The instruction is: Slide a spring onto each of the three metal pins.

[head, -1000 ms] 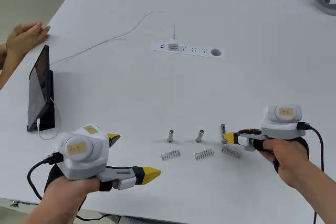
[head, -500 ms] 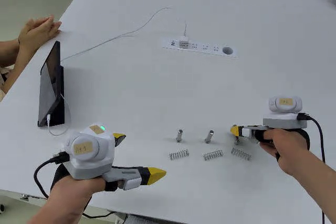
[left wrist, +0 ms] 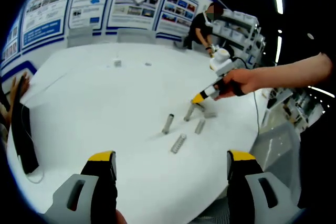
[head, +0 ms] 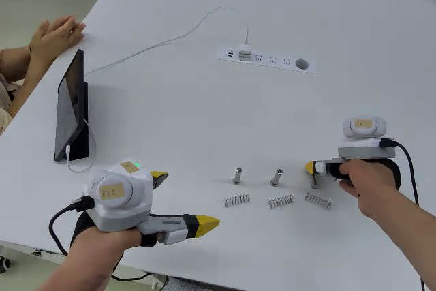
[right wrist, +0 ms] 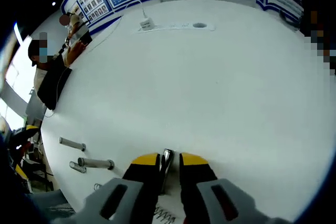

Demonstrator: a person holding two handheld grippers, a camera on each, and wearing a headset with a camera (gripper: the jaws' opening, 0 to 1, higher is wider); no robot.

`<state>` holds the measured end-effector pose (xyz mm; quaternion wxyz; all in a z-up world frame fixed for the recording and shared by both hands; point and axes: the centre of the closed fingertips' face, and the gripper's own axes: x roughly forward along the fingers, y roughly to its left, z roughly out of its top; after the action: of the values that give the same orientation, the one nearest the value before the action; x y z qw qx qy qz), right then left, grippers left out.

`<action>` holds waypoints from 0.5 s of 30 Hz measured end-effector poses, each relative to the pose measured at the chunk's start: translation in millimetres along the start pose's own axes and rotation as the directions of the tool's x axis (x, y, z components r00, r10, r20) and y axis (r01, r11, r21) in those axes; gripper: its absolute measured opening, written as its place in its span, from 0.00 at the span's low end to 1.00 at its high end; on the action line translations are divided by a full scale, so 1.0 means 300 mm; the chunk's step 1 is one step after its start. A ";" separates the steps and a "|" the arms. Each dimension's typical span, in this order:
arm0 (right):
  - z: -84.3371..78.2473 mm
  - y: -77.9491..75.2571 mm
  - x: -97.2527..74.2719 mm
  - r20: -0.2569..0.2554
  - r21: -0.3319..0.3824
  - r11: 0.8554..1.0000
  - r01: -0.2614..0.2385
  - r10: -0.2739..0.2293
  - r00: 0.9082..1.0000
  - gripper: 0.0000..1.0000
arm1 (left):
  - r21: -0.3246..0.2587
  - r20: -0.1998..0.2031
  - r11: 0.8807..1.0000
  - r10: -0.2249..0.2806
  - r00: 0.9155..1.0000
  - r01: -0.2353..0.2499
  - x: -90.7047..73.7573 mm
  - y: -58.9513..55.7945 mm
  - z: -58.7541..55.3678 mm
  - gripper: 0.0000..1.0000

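Note:
Three short metal pins stand in a row on the white table: left pin (head: 237, 174), middle pin (head: 276, 177), right pin (head: 314, 182). In front of each lies a spring: left spring (head: 237, 200), middle spring (head: 281, 202), right spring (head: 318, 201). My right gripper (head: 311, 167) is at the right pin's top. In the right gripper view its yellow jaws (right wrist: 164, 160) are shut on the pin (right wrist: 166, 162). My left gripper (head: 182, 201) hovers open near the table's front edge, well left of the springs, its jaws (left wrist: 171, 161) wide apart and holding nothing.
A white power strip (head: 266, 60) with a plugged cable lies at the back. A dark tablet (head: 70, 114) stands at the left, and a person's hands (head: 58, 32) rest beyond it. The table's front edge runs just below the left gripper.
The head camera has shifted. My right gripper has moved from beside the right pin onto its top. The left gripper stays open in about the same place.

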<state>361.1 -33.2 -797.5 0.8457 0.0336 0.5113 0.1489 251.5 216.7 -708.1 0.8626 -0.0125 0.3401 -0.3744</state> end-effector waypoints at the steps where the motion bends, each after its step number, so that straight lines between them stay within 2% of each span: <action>1: -0.001 0.001 0.002 -0.005 -0.008 1.000 0.007 -0.007 1.000 0.16 | -0.001 0.001 1.000 -0.001 1.000 0.001 0.001 -0.001 0.000 0.88; 8: -0.004 -0.002 0.013 -0.033 -0.070 0.996 0.059 -0.061 0.998 0.13 | -0.005 -0.001 1.000 -0.007 1.000 0.007 0.005 -0.007 -0.003 0.88; 12: -0.001 -0.005 0.020 -0.054 -0.123 0.989 0.077 -0.084 0.995 0.13 | -0.007 0.001 1.000 -0.010 1.000 0.010 0.007 -0.010 -0.005 0.88; 14: 0.000 -0.015 0.020 -0.061 -0.151 0.983 0.103 -0.113 0.992 0.11 | -0.004 0.002 1.000 -0.013 1.000 0.013 0.010 -0.012 -0.008 0.87; 15: -0.001 -0.008 0.020 -0.061 -0.146 0.985 0.096 -0.105 0.993 0.11 | -0.005 0.002 1.000 -0.014 1.000 0.014 0.012 -0.014 -0.008 0.87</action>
<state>364.0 -33.7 -803.2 0.8343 -0.0581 0.5292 0.1433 249.2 212.0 -711.0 0.8602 -0.0173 0.3401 -0.3796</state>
